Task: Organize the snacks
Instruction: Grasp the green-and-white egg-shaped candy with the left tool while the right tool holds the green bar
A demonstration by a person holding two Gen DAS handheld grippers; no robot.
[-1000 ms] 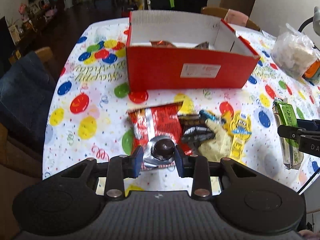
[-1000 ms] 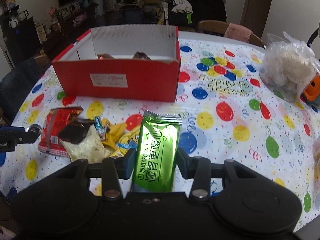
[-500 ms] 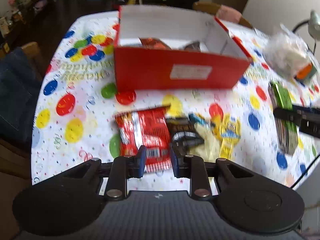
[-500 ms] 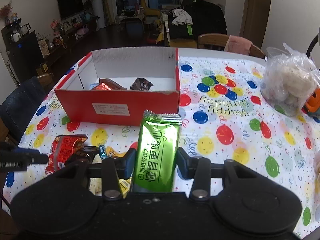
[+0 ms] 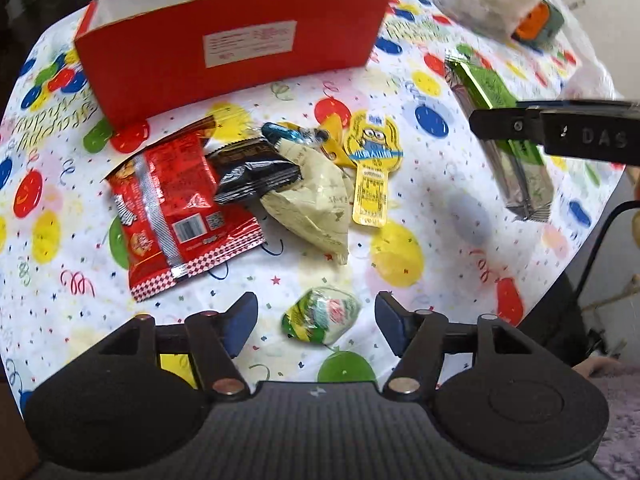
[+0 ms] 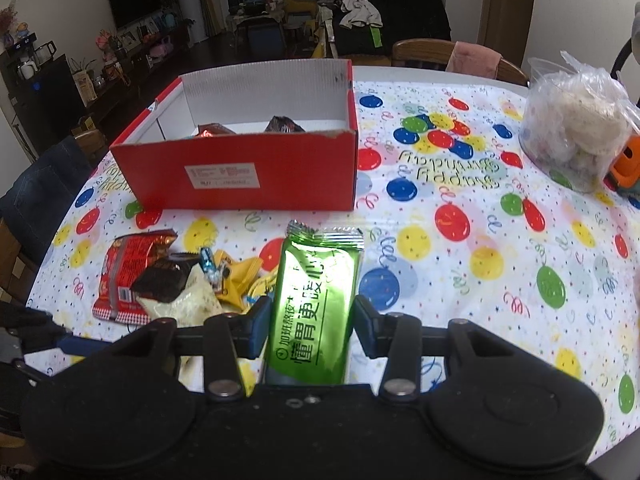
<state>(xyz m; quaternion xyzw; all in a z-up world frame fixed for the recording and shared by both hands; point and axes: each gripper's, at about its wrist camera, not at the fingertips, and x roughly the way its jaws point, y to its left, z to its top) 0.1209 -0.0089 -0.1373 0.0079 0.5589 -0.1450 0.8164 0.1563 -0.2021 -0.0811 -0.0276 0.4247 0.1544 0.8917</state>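
A red cardboard box (image 5: 224, 52) (image 6: 240, 172) stands on the balloon-print table with a few wrapped snacks inside (image 6: 280, 126). My left gripper (image 5: 316, 316) is open, low over the table, with a small green and white wrapped candy (image 5: 320, 314) lying between its fingers. Beyond it lie a red snack bag (image 5: 176, 208), a black packet (image 5: 256, 172), a cream packet (image 5: 312, 204) and a yellow Minion pouch (image 5: 372, 160). My right gripper (image 6: 310, 326) is shut on a green foil bar (image 6: 316, 304) and holds it above the table; the bar also shows in the left wrist view (image 5: 496, 136).
A clear bag of white sweets (image 6: 576, 120) and an orange toy (image 6: 626, 164) sit at the far right. Chairs (image 6: 452, 56) stand behind the table. The table edge (image 5: 560, 272) runs close on the right of the left gripper.
My left gripper held a dark round foil candy one second ago, was empty half a second ago, and now has opened wide and dropped low around the green and white candy. The right gripper still holds the green bar.
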